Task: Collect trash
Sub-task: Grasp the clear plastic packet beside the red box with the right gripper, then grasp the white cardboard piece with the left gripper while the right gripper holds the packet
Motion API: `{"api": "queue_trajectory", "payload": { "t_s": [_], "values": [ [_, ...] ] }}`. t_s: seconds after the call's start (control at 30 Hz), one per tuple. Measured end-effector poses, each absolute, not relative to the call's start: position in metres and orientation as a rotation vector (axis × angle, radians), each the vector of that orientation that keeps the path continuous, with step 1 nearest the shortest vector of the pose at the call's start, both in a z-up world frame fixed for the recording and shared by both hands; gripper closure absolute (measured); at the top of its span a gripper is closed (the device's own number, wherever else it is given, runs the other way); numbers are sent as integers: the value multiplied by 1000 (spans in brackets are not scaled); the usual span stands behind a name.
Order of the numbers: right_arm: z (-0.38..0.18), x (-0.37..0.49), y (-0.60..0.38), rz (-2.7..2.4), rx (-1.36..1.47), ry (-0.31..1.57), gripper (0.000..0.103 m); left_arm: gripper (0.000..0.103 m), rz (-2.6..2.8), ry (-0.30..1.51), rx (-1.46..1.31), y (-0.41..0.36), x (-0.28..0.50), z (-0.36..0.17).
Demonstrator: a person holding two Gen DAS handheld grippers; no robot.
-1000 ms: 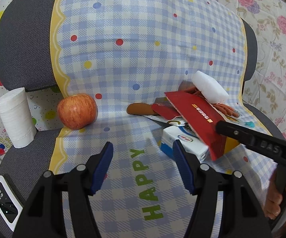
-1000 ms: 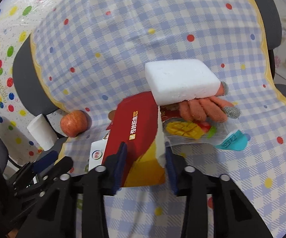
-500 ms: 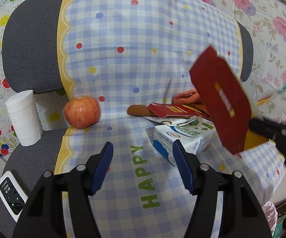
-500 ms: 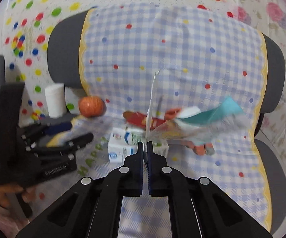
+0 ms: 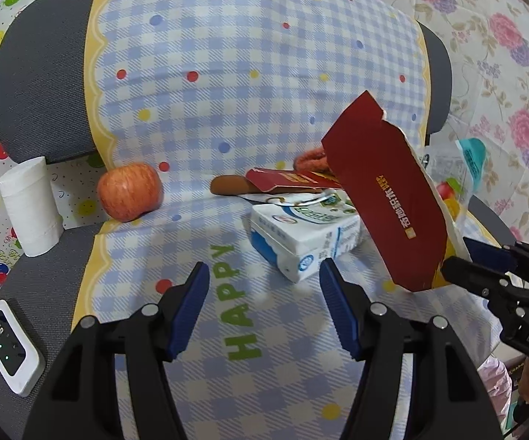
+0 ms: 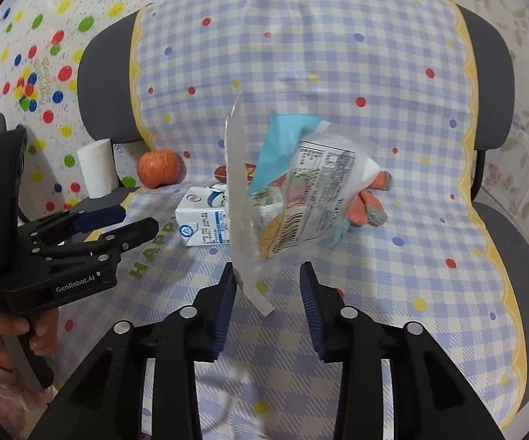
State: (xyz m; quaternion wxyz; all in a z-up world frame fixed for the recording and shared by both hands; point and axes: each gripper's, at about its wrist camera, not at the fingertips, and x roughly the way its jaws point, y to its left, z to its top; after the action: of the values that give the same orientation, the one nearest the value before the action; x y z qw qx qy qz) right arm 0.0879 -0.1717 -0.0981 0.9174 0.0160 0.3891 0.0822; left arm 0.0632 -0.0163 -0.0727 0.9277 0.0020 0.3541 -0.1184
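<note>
My right gripper (image 6: 267, 293) is open, with a red cardboard box (image 5: 385, 205) seen edge-on (image 6: 236, 198) and a clear plastic snack wrapper (image 6: 308, 198) between its fingers, off the cloth. Whether the left finger still touches the box is unclear. My left gripper (image 5: 264, 308) is open and empty above the checked cloth (image 5: 228, 330), just short of a white and blue milk carton (image 5: 301, 242). The carton also shows in the right wrist view (image 6: 202, 223). A second red package (image 5: 290, 179) lies behind the carton.
A red apple (image 5: 129, 190), a sausage (image 5: 228, 185) and an orange glove (image 6: 369, 201) lie on the chair seat. A paper roll (image 5: 30, 205) and a small white device (image 5: 10, 352) sit at the left. The grey chair back (image 5: 41, 84) rises behind.
My right gripper lifted the red box and wrapper off the pile, then opened; half a second ago it was shut on them. The white foam block is out of sight. My left gripper stayed open.
</note>
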Motion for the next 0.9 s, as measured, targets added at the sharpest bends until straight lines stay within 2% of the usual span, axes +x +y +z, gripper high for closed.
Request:
{"api": "queue_trajectory", "payload": {
  "t_s": [0.5,0.77,0.9],
  "values": [
    [-84,52,-204,128,75,712,63,42,-397,688,-95,-52,65,-39],
    [-92,44,-218,121,115,731,62,42,-345,741,-86,-61,75,-58],
    [-101,46,-206,141,97,755,52,42,-292,746,-103,-39,67,-65]
  ]
}}
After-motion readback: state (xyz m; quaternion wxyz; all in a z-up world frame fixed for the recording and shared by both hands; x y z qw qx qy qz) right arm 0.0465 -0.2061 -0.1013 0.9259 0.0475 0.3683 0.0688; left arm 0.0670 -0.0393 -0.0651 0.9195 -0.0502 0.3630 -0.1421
